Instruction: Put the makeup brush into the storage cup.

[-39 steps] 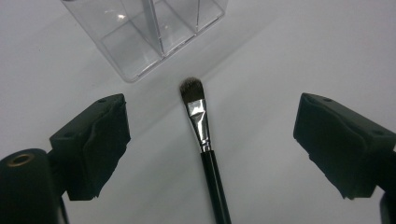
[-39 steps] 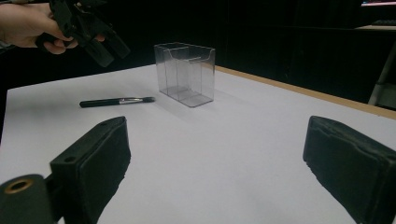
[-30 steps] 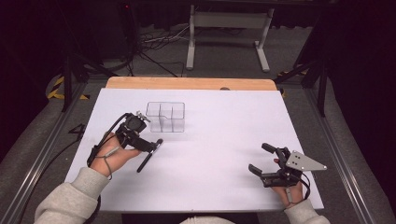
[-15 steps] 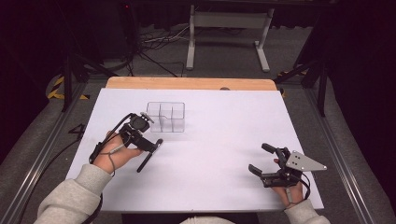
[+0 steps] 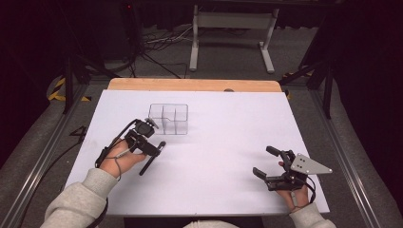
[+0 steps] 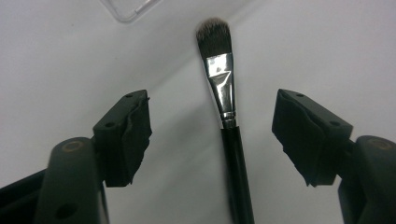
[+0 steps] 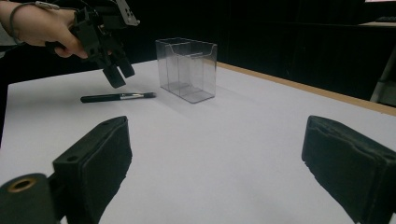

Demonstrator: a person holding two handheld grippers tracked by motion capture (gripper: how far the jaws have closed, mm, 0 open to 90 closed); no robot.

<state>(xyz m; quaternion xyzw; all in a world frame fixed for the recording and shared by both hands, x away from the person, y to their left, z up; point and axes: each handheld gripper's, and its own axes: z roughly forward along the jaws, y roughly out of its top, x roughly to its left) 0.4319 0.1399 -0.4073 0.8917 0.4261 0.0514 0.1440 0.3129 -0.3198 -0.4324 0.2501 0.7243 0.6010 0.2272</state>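
Observation:
A makeup brush [image 5: 152, 159] with a black handle, silver ferrule and dark bristles lies flat on the white table. Its bristles point toward a clear compartmented organizer [image 5: 168, 118]. My left gripper [image 5: 144, 141] hovers just above the brush, open. In the left gripper view the brush [image 6: 229, 107] runs up between the two spread jaws without touching either, and a corner of the organizer [image 6: 128, 9] shows at the top. My right gripper [image 5: 263, 160] is open and holds nothing near the front right. Its view shows the brush [image 7: 116, 97], the organizer [image 7: 187, 70] and the left gripper [image 7: 116, 70].
The white table sheet [image 5: 228, 123] ends at a wooden strip [image 5: 190, 84] along the far edge. Beyond it on the dark floor stand a metal stand [image 5: 233, 28] and cables [image 5: 157, 47]. Metal rails run along both sides of the table.
My left gripper has shifted slightly over the brush. The brush, the organizer and the right gripper have not moved.

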